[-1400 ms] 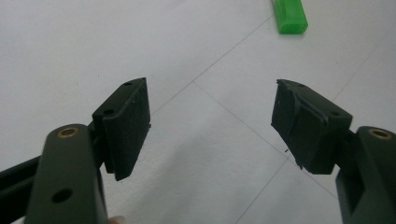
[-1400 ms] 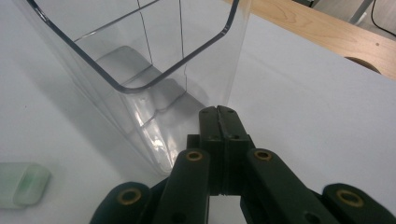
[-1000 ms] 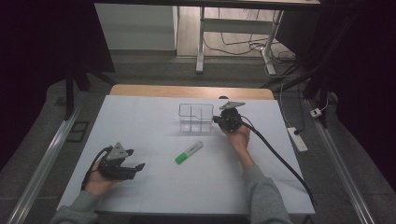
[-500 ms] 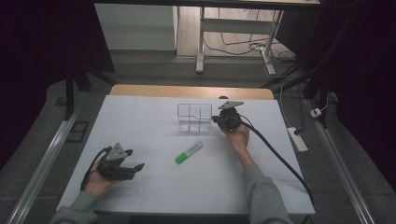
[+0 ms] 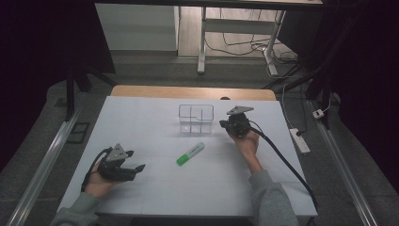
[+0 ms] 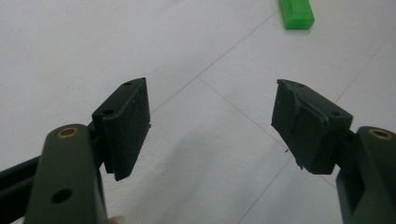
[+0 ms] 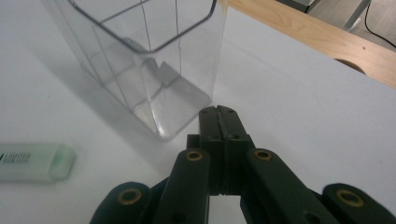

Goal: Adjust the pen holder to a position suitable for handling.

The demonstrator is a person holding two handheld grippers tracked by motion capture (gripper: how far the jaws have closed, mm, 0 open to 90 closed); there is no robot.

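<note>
Lately shifted: right hand-held gripper (image 5: 231,125), jaws pressed together on nothing, now sits slightly farther from the clear divided container (image 5: 196,117), no longer at its wall; reads as a release or repositioning. Green highlighter (image 5: 190,154) lies on the counter (image 5: 155,188) in front of the container, between both grippers. Left hand-held gripper (image 5: 134,169): jaws spread, empty.

One green highlighter (image 5: 190,154). One clear divided box (image 5: 196,118). Two grippers: left gripper (image 5: 136,167), right gripper (image 5: 223,124).
</note>
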